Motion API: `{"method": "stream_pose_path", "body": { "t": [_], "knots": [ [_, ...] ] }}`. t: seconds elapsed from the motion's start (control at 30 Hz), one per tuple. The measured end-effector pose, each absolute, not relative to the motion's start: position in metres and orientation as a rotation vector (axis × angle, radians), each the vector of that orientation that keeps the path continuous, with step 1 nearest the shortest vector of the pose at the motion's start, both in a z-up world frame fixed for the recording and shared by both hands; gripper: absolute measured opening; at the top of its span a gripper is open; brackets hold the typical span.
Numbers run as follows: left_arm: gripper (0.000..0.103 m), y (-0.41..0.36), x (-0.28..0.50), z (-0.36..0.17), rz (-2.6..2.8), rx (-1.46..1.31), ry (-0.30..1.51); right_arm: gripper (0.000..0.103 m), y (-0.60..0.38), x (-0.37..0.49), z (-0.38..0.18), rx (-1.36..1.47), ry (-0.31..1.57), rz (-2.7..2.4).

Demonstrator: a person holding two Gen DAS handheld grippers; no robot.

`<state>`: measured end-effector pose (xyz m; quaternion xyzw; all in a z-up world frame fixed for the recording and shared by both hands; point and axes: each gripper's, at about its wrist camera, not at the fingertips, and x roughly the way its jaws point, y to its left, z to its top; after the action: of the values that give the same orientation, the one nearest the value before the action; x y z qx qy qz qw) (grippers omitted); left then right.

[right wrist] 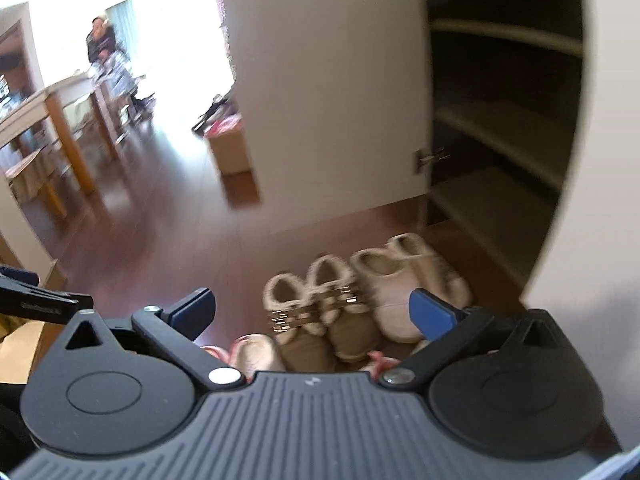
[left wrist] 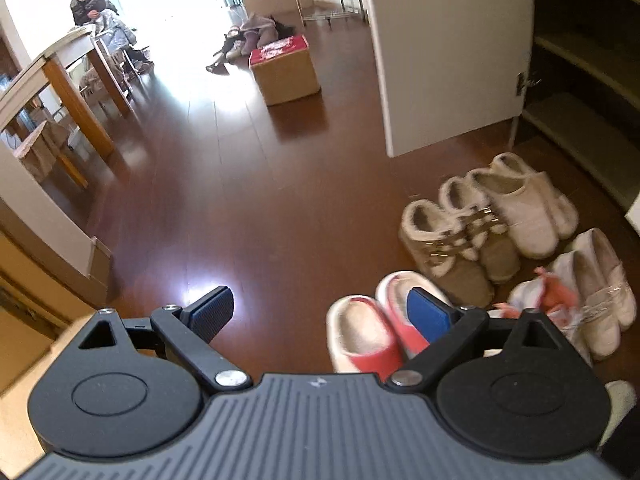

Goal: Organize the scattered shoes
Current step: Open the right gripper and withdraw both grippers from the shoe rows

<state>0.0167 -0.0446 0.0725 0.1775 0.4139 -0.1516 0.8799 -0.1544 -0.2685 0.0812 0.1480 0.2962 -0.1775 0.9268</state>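
Several pairs of shoes stand side by side on the brown floor before an open shoe cabinet. In the left wrist view I see pink fleece slippers, tan buckled fur shoes, white fur slippers and beige loafers. My left gripper hangs open above the floor just left of the pink slippers, with nothing between its fingers. My right gripper is open and empty, high above the tan buckled shoes and white slippers; the pink slippers peek out below it.
The white cabinet door stands open beside the shelves. A cardboard box and a heap of boots lie farther back. A wooden table is at left, with a person seated behind it. A crumpled bag lies among the shoes.
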Motion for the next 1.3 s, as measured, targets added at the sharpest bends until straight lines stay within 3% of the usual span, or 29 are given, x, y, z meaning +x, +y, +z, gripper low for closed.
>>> {"method": "stream_pose_path", "body": {
  "t": [0.2, 0.47, 1.1, 1.3],
  "knots": [
    [0.096, -0.049, -0.043, 0.074, -0.357, 0.299, 0.886, 0.102, -0.252, -0.224, 0.083, 0.369, 0.600, -0.436],
    [0.100, -0.056, -0.096, 0.093, -0.375, 0.262, 0.805, 0.102, -0.226, -0.254, 0.116, 0.229, 0.436, -0.443],
    [0.100, -0.083, -0.143, 0.051, -0.411, 0.278, 0.951, 0.102, -0.276, -0.257, 0.065, 0.389, 0.716, -0.560],
    [0.100, -0.091, -0.155, 0.045, -0.441, 0.310, 0.953, 0.102, -0.277, -0.263, 0.064, 0.388, 0.712, -0.569]
  ]
}}
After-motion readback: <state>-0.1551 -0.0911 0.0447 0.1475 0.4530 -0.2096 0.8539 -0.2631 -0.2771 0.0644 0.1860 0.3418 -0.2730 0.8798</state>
